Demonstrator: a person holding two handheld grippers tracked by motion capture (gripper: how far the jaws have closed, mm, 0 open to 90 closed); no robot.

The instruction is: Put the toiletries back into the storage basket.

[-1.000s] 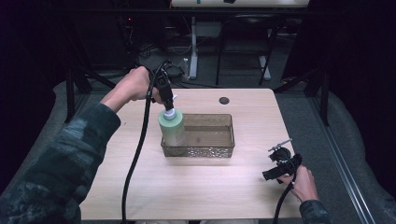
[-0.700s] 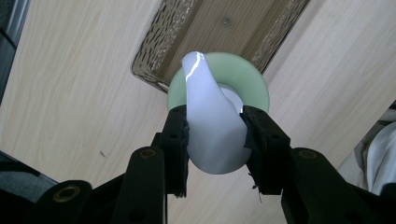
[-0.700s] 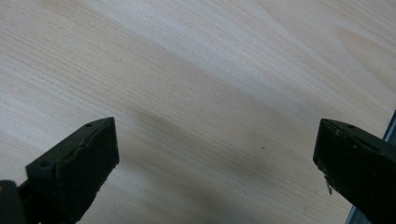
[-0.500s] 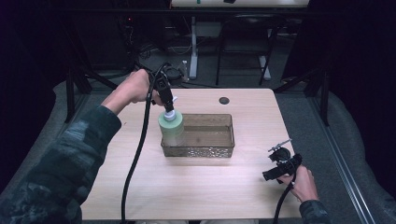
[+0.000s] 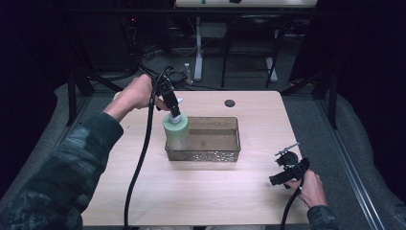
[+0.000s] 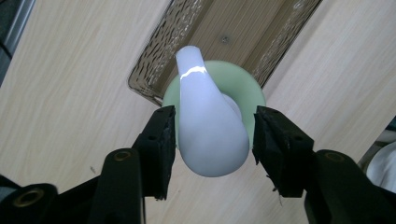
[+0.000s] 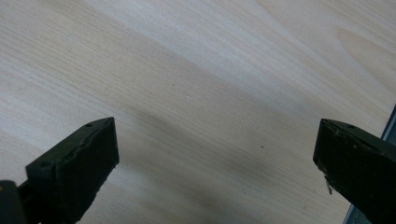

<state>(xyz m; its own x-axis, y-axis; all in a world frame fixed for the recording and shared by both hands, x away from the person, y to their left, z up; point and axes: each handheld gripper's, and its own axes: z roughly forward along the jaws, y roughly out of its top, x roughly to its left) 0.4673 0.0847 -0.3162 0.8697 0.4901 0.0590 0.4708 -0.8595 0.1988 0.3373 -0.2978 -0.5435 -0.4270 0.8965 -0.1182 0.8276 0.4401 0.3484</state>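
Observation:
A pale green pump bottle (image 5: pixel 176 133) stands upright in the left end of a clear smoky basket (image 5: pixel 210 155). My left gripper (image 5: pixel 174 113) points down over it. In the left gripper view the white pump head (image 6: pixel 205 107) lies between the jaws of the left gripper (image 6: pixel 214 140), which have just been opening. A thin gap shows at the right pad (image 6: pixel 266 135), so nothing is pressed. My right gripper (image 5: pixel 286 168) rests low over the table's front right. In its own view the right gripper (image 7: pixel 215 158) stands wide open over bare wood.
The light wooden table (image 5: pixel 143 191) has a small dark round hole (image 5: pixel 230 103) behind the basket. The left gripper's black cable (image 5: pixel 139 167) trails across the left half to the front edge. Dark floor and stands surround the table.

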